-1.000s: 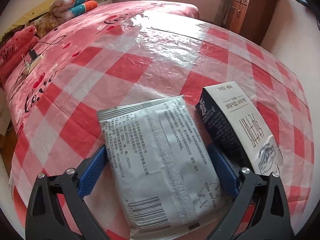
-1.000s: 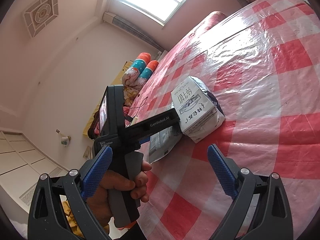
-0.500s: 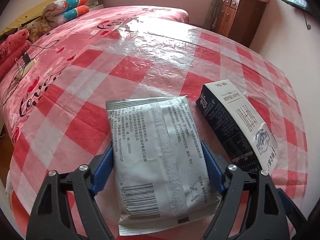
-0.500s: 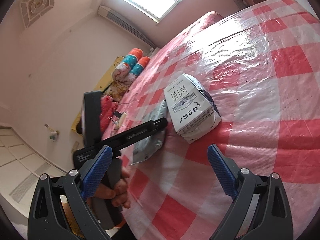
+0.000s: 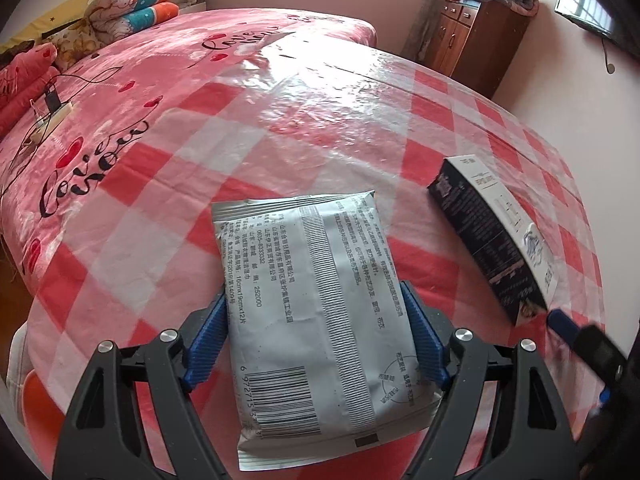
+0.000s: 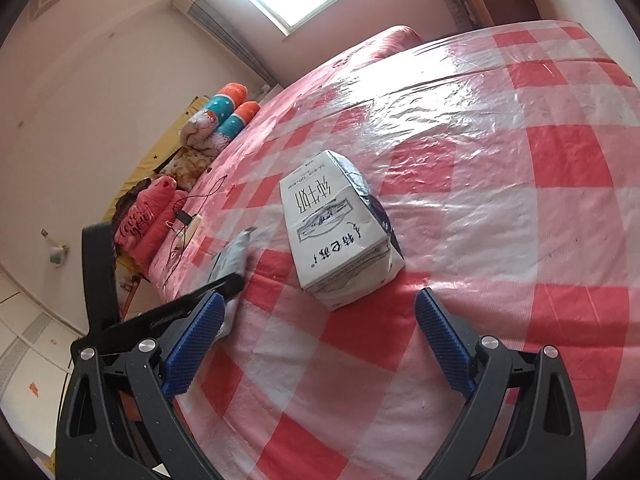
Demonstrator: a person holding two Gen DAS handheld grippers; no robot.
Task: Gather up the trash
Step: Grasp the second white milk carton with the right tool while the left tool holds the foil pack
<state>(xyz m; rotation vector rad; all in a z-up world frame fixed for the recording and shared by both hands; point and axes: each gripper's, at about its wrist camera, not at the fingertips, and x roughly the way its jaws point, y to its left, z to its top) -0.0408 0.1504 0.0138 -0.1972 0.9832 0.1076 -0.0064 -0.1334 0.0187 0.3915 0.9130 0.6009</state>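
Note:
A grey foil packet point(image 5: 320, 300) with a barcode sits between the blue pads of my left gripper point(image 5: 314, 308), which is shut on its two long sides. A white and dark milk carton point(image 5: 492, 240) lies on its side to the right of it on the checked sheet. In the right wrist view the same carton point(image 6: 340, 228) lies just beyond my right gripper point(image 6: 320, 300), whose jaws stand wide open with nothing between them. The packet point(image 6: 234, 256) shows blurred at the left there, behind the black body of the left gripper. One blue fingertip point(image 5: 560, 320) of the right gripper enters the left wrist view near the carton's end.
The red and white checked plastic sheet point(image 5: 360, 120) covers the near part of a bed with a pink blanket point(image 5: 120, 100). Rolled quilts point(image 5: 136, 0) and a power strip with a cable point(image 5: 52, 116) lie at the far left. A wooden cabinet point(image 5: 480, 40) stands beyond the bed.
The left jaws have closed onto the grey packet and drawn it away from the carton. The right gripper has tipped down, and the carton now lies closer to its open jaws.

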